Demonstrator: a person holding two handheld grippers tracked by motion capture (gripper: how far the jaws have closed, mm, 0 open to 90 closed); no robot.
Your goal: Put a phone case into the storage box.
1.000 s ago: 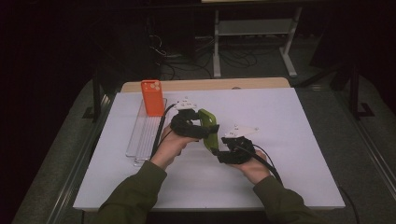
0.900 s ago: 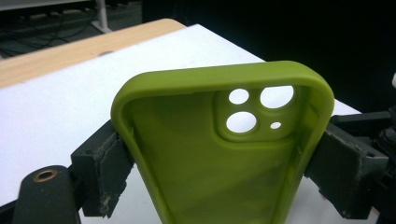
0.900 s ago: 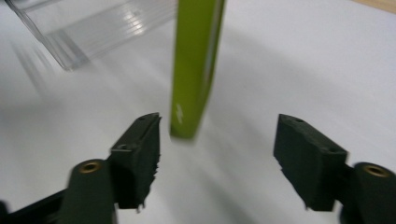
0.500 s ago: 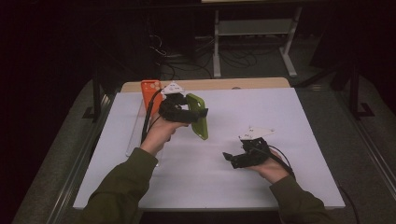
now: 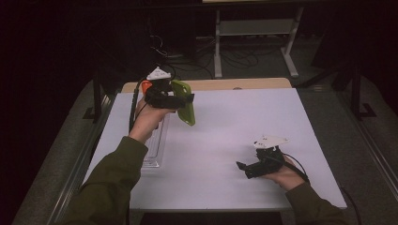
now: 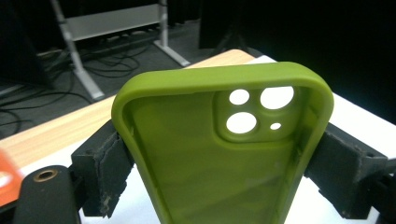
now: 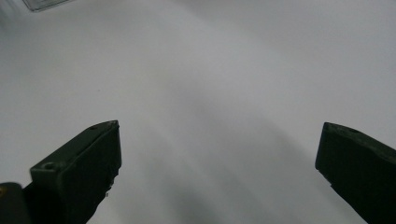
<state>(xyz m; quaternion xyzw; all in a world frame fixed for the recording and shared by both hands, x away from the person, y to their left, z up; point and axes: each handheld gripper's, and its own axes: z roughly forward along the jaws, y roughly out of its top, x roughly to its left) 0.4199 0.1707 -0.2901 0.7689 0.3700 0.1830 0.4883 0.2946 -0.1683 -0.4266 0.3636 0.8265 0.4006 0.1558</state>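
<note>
Fingers [image 6: 105,170] clamp green case [image 6: 219,154] above white table [image 5: 234,122].

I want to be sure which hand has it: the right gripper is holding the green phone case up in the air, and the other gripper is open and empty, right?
Not quite. The left gripper holds the green phone case, its jaws pressed on the case's two sides, as the left gripper view shows. The open, empty one is the right gripper, low over the white table.

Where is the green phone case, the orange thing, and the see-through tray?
Green rubbery phone case [image 6: 205,163], left gripper view: its inner back wall.
Small orange block [image 5: 146,86], high view: its visible top corner.
Clear plastic tray [image 5: 154,149], high view: its near end.
</note>
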